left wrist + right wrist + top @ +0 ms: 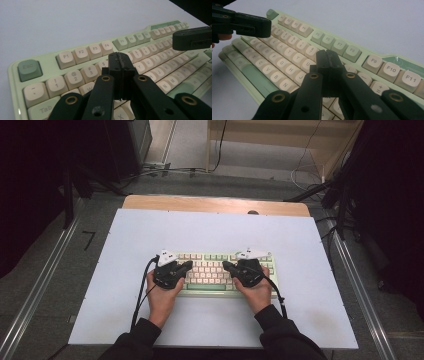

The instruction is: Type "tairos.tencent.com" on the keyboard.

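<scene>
A pale green keyboard [208,271] with cream keycaps lies on the white mat, a little nearer than its middle. My left gripper [188,265] hovers over the keyboard's left half, its jaws shut with nothing between them and pointing right. My right gripper [225,265] mirrors it over the right half, shut and empty. In the left gripper view the shut jaws [120,59] hang above the number row of the keyboard [75,53], with the right gripper [192,38] farther off. In the right gripper view the shut jaws [327,57] sit over the letter keys of the keyboard [287,65], with the left gripper [249,25] beyond.
The white mat [150,230] covers a wooden table [215,204], whose edge shows at the back. Cables trail from both grippers toward the person's sleeves. Dark stands and floor cables surround the table.
</scene>
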Action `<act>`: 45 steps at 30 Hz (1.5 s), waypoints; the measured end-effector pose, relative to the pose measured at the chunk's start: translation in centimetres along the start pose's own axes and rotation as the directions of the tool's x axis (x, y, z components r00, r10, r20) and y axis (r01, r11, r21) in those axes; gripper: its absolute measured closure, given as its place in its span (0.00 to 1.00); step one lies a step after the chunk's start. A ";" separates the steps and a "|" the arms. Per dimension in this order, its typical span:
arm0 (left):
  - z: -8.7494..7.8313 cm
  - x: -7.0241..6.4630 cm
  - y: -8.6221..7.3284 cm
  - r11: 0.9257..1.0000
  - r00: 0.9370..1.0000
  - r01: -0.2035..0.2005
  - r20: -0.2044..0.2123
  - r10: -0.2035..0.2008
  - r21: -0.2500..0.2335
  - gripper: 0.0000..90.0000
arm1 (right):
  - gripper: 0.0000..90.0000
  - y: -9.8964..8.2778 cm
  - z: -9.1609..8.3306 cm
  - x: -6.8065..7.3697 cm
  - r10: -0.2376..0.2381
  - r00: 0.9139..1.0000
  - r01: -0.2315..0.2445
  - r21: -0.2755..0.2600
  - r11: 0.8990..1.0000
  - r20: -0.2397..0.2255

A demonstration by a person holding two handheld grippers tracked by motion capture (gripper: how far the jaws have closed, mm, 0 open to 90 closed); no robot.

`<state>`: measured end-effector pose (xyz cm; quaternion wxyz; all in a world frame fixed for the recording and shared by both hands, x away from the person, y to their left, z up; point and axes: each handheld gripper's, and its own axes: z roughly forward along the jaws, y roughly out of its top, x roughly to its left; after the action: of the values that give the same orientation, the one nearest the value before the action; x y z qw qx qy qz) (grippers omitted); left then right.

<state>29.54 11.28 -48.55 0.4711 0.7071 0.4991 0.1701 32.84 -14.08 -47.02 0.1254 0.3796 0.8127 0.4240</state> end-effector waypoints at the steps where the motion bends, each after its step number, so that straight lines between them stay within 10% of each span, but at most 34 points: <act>1: 0.1 -0.1 0.0 1.000 1.000 -0.003 -0.001 0.003 0.002 1.00 | 0.98 0.0 0.0 0.0 0.000 1.000 0.000 0.000 1.000 0.000; 33: 2.2 -0.6 -0.5 0.996 0.998 -0.051 -0.032 0.054 0.074 1.00 | 0.98 -0.1 0.0 -0.2 0.005 1.000 -0.005 -0.001 1.000 0.003; 45: 0.9 -0.7 0.0 1.000 1.000 -0.023 0.000 0.023 0.014 1.00 | 0.98 -0.1 -0.1 -0.2 0.007 1.000 -0.007 0.001 1.000 0.007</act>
<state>29.89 10.21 -48.79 0.4642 0.7160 0.4921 0.1723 32.87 -14.31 -47.10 0.1263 0.3841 0.8111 0.4226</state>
